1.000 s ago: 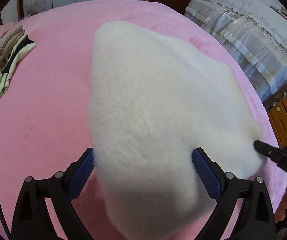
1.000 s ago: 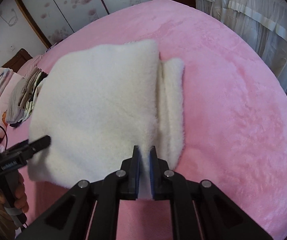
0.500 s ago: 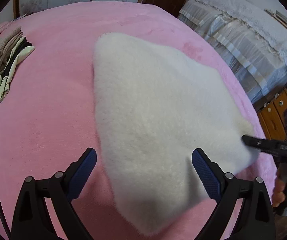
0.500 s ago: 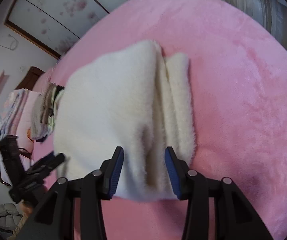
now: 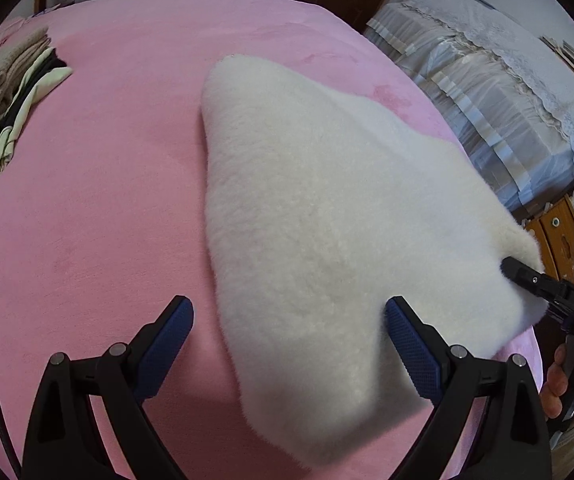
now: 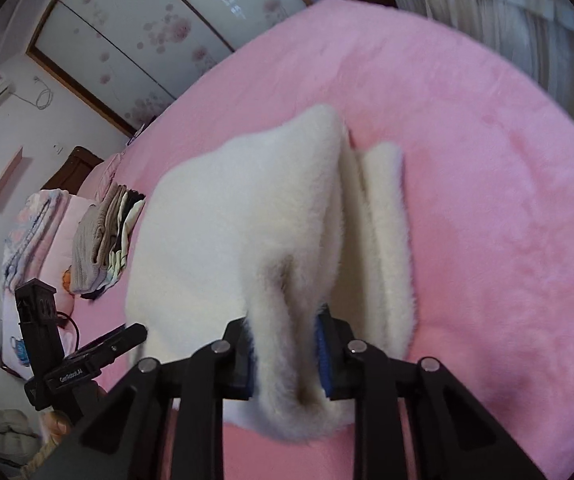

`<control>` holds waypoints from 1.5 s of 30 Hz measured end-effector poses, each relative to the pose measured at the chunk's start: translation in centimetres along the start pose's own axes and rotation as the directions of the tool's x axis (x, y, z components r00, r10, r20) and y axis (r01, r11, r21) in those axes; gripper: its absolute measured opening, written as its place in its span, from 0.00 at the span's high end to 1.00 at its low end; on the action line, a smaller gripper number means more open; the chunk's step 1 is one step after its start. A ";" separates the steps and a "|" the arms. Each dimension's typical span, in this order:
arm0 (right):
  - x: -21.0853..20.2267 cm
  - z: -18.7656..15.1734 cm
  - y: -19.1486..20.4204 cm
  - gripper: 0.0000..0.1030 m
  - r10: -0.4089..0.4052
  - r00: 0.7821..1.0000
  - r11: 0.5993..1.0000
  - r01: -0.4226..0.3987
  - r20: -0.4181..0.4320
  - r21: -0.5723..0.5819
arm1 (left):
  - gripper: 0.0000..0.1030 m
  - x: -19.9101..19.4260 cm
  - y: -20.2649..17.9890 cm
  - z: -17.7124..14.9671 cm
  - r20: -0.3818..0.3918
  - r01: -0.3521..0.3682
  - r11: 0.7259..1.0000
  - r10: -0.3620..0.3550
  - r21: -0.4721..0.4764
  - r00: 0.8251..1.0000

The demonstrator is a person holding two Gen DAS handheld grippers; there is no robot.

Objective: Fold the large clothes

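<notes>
A white fleece garment (image 5: pixel 327 200) lies folded on the pink bed cover (image 5: pixel 87 200). My left gripper (image 5: pixel 287 304) hangs open over its near left corner; the left finger stands above bare pink and the pads touch nothing. In the right wrist view my right gripper (image 6: pixel 285 340) has a thick bunched fold of the fleece (image 6: pixel 227 220) between its blue pads, and its jaws are closing on it. That near right corner is raised off the bed. The right gripper (image 5: pixel 507 266) also shows at the garment's right corner, and the left gripper (image 6: pixel 127 336) at its left edge.
A pile of folded clothes (image 5: pixel 7 92) sits at the bed's far left, also visible in the right wrist view (image 6: pixel 103 236). A second bed with a lace cover (image 5: pixel 487 80) and a wooden cabinet (image 5: pixel 559 236) stand to the right. A hand (image 5: pixel 559 380) holds the right gripper's handle.
The right gripper opened, let go of the thin edge, then closed on a thicker fold and lifted it. The left gripper stayed open, and the fleece now sits further right between its fingers.
</notes>
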State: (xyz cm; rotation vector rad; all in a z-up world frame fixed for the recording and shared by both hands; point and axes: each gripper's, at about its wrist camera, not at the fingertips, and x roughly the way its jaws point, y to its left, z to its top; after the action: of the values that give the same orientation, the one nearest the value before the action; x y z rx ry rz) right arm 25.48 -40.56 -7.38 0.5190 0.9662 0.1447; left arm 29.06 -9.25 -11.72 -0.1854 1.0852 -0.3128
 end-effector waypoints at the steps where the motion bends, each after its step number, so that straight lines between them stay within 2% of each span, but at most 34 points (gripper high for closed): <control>1: -0.4 -0.3 -0.2 0.79 -0.026 1.000 1.000 0.026 0.007 -0.006 | 0.07 0.1 -0.4 -0.2 0.002 0.001 1.000 -0.001 0.010 1.000; 6: 2.4 -2.1 -1.9 0.78 -0.149 0.988 0.988 0.147 -0.049 -0.036 | 0.06 2.1 -1.0 -1.2 -0.020 -0.019 0.999 0.019 0.026 1.000; 9: 3.1 -2.6 -1.7 0.75 -0.211 0.976 0.975 0.207 -0.047 -0.079 | 0.06 2.4 -0.6 -1.4 -0.038 -0.004 1.000 0.004 0.004 0.999; 12: 1.6 -1.7 -0.5 0.58 -0.250 0.967 0.965 0.245 -0.040 -0.097 | 0.06 0.8 -1.5 -0.6 -0.037 -0.058 0.994 0.062 0.091 0.997; 15: -0.6 -0.1 1.0 0.49 -0.312 0.949 0.939 0.314 0.036 -0.139 | 0.06 -1.8 -2.8 1.3 0.038 -0.126 0.973 0.120 0.196 0.992; 17: -1.3 1.5 2.1 0.46 -0.310 0.947 0.933 0.320 0.083 -0.162 | 0.06 -2.9 -3.4 3.1 0.092 -0.148 0.965 0.131 0.215 0.987; 21: 0.6 5.4 4.6 0.46 -0.260 0.956 0.938 0.283 0.135 -0.199 | 0.06 -2.1 -4.8 8.0 0.118 -0.129 0.975 0.108 0.183 0.987; 23: 3.1 7.5 5.6 0.46 -0.218 0.969 0.950 0.238 0.118 -0.202 | 0.08 -0.7 -5.2 10.2 0.112 -0.106 0.983 0.090 0.150 0.990; 25: 5.4 8.9 6.4 0.46 -0.209 0.971 0.952 0.229 0.112 -0.202 | 0.13 1.3 -5.6 12.4 0.096 -0.068 0.992 0.059 0.103 0.994; 28: 9.5 10.6 7.1 0.48 -0.198 0.978 0.954 0.207 0.063 -0.219 | 0.14 4.0 -6.0 14.2 0.077 -0.055 0.996 0.050 0.067 0.996; 30: 11.5 11.3 6.9 0.49 -0.204 0.979 0.952 0.204 0.023 -0.230 | 0.14 6.0 -5.9 14.9 0.051 -0.074 0.995 0.071 0.063 0.996; 32: 13.0 11.7 6.1 0.49 -0.241 0.971 0.944 0.232 -0.009 -0.236 | 0.14 7.8 -5.5 14.8 0.023 -0.122 0.989 0.120 0.080 0.992; 34: 13.3 11.7 5.3 0.53 -0.282 0.959 0.930 0.272 -0.007 -0.246 | 0.14 9.6 -4.9 14.9 -0.006 -0.211 0.971 0.213 0.113 0.977; 35: 13.0 11.7 4.6 0.58 -0.316 0.949 0.916 0.307 0.007 -0.260 | 0.13 10.0 -4.4 14.8 -0.013 -0.214 0.969 0.218 0.122 0.976; 37: 12.2 11.8 3.0 0.63 -0.328 0.945 0.913 0.320 0.011 -0.252 | 0.12 10.2 -3.3 14.8 -0.011 -0.172 0.977 0.174 0.125 0.985; 39: 11.5 11.7 1.1 0.79 -0.340 0.940 0.914 0.334 0.013 -0.231 | 0.11 10.4 -2.4 14.7 -0.005 -0.146 0.982 0.148 0.119 0.989; 42: 11.2 11.7 -0.9 0.79 -0.304 0.953 0.938 0.299 -0.001 -0.177 | 0.11 11.0 -1.8 14.3 0.001 -0.121 0.987 0.121 0.108 0.993; 45: 11.4 11.5 -0.5 0.79 -0.327 0.945 0.928 0.323 0.008 -0.186 | 0.11 11.4 -1.4 14.7 0.003 -0.114 0.988 0.114 0.106 0.993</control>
State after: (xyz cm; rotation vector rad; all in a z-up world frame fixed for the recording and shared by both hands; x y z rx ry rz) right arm 41.31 -41.20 -10.85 0.1808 1.0368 -0.0582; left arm 46.79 -14.55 -14.16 -0.0278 1.0749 -0.2669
